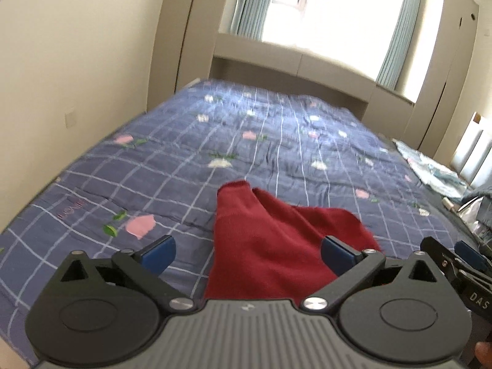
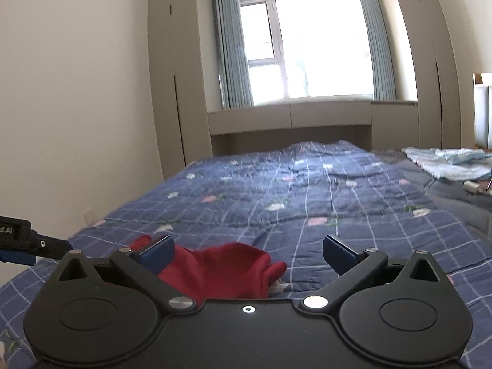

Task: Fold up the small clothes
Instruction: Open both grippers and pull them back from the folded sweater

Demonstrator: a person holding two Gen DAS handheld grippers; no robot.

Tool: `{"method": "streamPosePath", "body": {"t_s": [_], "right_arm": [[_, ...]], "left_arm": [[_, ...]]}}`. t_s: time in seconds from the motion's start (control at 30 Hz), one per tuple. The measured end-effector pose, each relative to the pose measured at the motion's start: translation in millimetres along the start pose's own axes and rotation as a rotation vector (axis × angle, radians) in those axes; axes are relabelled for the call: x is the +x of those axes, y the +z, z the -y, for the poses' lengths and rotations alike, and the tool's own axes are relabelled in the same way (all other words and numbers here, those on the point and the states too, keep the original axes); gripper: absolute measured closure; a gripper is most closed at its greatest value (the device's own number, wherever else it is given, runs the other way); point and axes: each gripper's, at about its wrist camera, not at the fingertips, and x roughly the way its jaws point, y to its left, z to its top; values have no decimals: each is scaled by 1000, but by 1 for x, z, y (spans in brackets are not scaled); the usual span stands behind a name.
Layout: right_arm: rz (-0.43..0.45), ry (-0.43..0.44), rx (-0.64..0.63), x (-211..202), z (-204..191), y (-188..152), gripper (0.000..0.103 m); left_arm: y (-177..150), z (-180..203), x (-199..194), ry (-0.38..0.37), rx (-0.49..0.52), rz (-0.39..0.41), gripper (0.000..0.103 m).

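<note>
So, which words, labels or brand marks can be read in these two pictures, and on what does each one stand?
"LOVE": pink letters on the blue checked quilt.
"DAS": white letters, cut off by the picture edge, on the right hand-held gripper.
"LAI", preceded by a letter too unclear to read: on the left hand-held gripper.
Small logo on the grey housing: unreadable.

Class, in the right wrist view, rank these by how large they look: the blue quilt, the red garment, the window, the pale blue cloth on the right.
1. Quilt
2. Window
3. Red garment, though it lies nearest the camera
4. Pale blue cloth, partly cut off by the view's edge, so unsure
</note>
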Motion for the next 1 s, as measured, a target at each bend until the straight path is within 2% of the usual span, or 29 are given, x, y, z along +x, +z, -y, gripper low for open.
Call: {"method": "streamPosePath", "body": {"t_s": [0.13, 0.3, 0.6, 1.0], "right_arm": [[32, 14, -11, -32, -7, 0, 1], [62, 26, -27, -76, -18, -8, 1], [83, 42, -59, -145, -30, -35, 1], [34, 9, -83, -199, -43, -80, 1]], "left_arm": [[-12, 3, -32, 12, 16, 61, 0], [-37, 5, -65, 23, 37, 97, 0], [-98, 2, -118, 49, 53, 92, 0], [-157, -8, -155, 98, 42, 81, 0]]}}
